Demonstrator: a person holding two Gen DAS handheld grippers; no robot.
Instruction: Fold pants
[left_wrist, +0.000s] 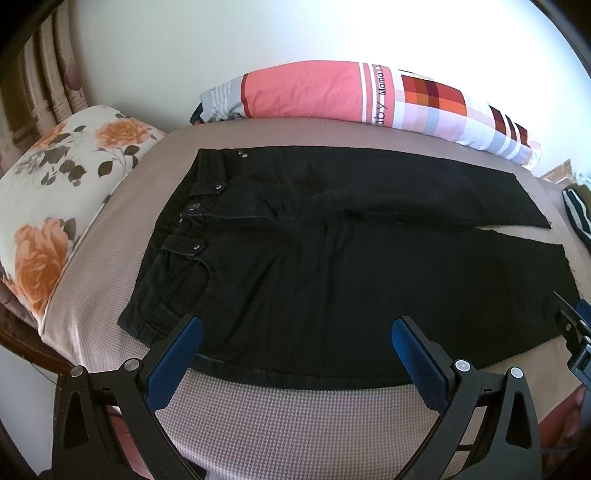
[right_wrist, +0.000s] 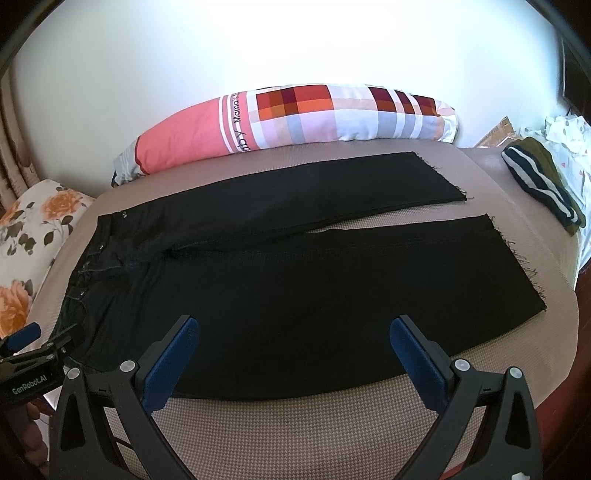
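Black pants (left_wrist: 332, 266) lie flat on a beige bed cover (left_wrist: 295, 417), waistband at the left, both legs stretched to the right with frayed hems. In the right wrist view the pants (right_wrist: 314, 295) show their two legs parted by a narrow gap near the hems. My left gripper (left_wrist: 297, 326) hovers open over the near edge by the waist and hip. My right gripper (right_wrist: 294, 326) hovers open over the near leg's lower edge. Nothing sits between either pair of blue-padded fingers. Each gripper shows at the other view's side edge.
A long pink and checked bolster pillow (right_wrist: 295, 118) lies along the far edge by the white wall. A floral pillow (left_wrist: 55, 206) sits at the left. Striped and olive folded clothes (right_wrist: 539, 184) rest at the right end of the bed.
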